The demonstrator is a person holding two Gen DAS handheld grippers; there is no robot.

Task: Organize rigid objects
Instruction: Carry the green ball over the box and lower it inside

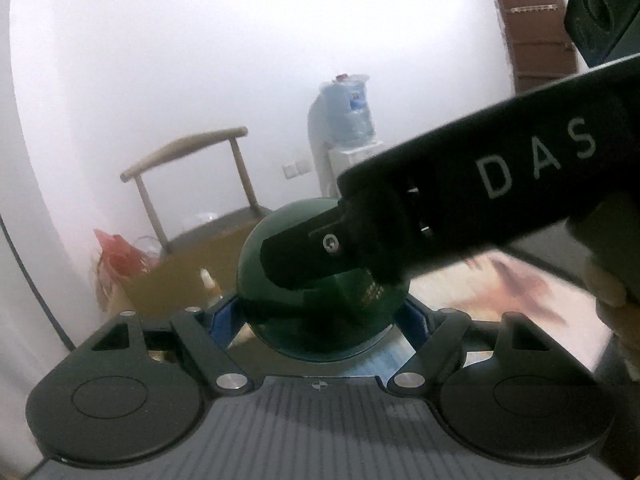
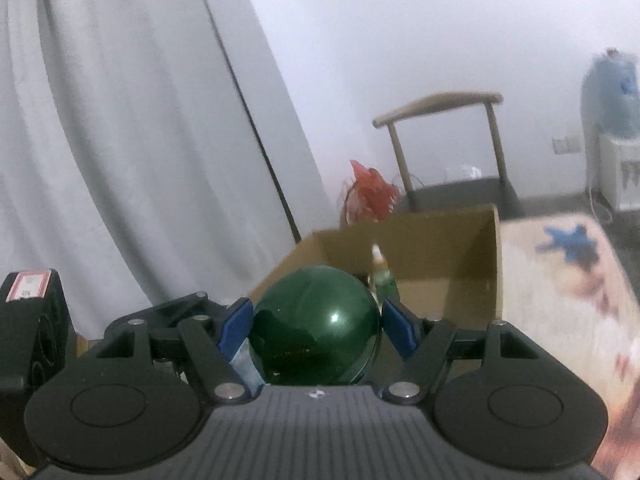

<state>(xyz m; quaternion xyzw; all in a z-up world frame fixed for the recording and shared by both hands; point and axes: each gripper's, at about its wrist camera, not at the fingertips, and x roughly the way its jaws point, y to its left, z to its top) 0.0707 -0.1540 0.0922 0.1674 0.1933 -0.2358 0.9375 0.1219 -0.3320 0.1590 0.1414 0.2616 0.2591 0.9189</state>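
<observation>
Box (image 2: 436, 256): brown cardboard, open, one small bottle (image 2: 380, 276) already standing inside | ball (image 2: 316, 324): big, shiny, dark green, up in the air near box, not in yet | left gripper (image 1: 322, 320) and right gripper (image 2: 316, 332): each squeezing ball | left: put ball in box

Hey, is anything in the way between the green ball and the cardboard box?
Nothing visible blocks it. The green ball sits between the right gripper's fingers, the open cardboard box just beyond; a bottle already stands inside.
</observation>
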